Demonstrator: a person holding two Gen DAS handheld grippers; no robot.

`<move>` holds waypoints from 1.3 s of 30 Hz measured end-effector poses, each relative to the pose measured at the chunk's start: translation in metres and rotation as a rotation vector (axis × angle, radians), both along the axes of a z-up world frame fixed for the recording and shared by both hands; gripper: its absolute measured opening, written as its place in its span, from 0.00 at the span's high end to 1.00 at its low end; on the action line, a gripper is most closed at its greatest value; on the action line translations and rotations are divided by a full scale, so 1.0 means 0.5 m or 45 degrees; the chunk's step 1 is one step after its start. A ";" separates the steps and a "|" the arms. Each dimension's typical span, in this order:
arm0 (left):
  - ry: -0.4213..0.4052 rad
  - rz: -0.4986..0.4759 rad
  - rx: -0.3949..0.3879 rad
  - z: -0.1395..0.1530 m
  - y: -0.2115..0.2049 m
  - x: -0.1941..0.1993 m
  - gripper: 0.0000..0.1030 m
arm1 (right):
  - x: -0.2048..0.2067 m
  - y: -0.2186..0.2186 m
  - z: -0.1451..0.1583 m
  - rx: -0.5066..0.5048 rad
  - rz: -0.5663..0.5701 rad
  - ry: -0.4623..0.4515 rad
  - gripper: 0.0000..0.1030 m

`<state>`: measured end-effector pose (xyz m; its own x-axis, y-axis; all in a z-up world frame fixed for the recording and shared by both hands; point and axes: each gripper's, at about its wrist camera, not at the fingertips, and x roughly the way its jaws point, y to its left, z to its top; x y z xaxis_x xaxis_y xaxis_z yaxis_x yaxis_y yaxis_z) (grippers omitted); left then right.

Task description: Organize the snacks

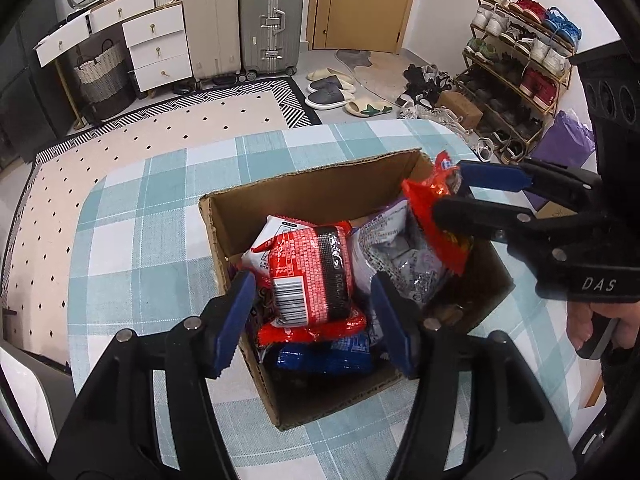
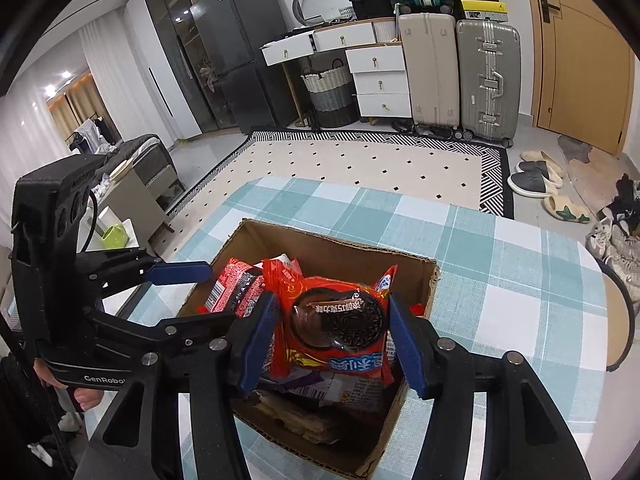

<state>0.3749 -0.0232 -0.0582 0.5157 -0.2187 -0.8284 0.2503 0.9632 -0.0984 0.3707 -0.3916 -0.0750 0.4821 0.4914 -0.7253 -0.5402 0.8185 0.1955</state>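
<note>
Snacks fill the box [image 1: 320, 188]; right jaws clamp red cookie packet [image 2: 336, 320], left jaws apart

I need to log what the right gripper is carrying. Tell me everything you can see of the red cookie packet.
The glossy red plastic cookie packet shows a dark sandwich cookie picture and a blue band of white lettering. The right gripper pinches it by both side edges, upright and slightly crinkled, over the open brown cardboard box, above the other snacks.

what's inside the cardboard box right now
The cardboard box holds a pile of snack packs: a red barcoded pack on top, a blue one beneath, a silvery one beside. The box bottom is covered.
</note>
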 end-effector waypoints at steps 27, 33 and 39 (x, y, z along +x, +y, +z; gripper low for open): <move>-0.228 0.067 -0.025 0.110 0.025 -0.149 0.32 | -0.146 -0.052 0.127 0.221 -0.005 -0.265 0.35; -0.406 0.093 -0.007 0.181 0.019 -0.229 0.21 | -0.229 -0.050 0.179 0.256 0.031 -0.375 0.27; -0.542 0.136 0.004 0.243 0.016 -0.325 0.11 | -0.328 -0.053 0.212 0.305 0.040 -0.476 0.13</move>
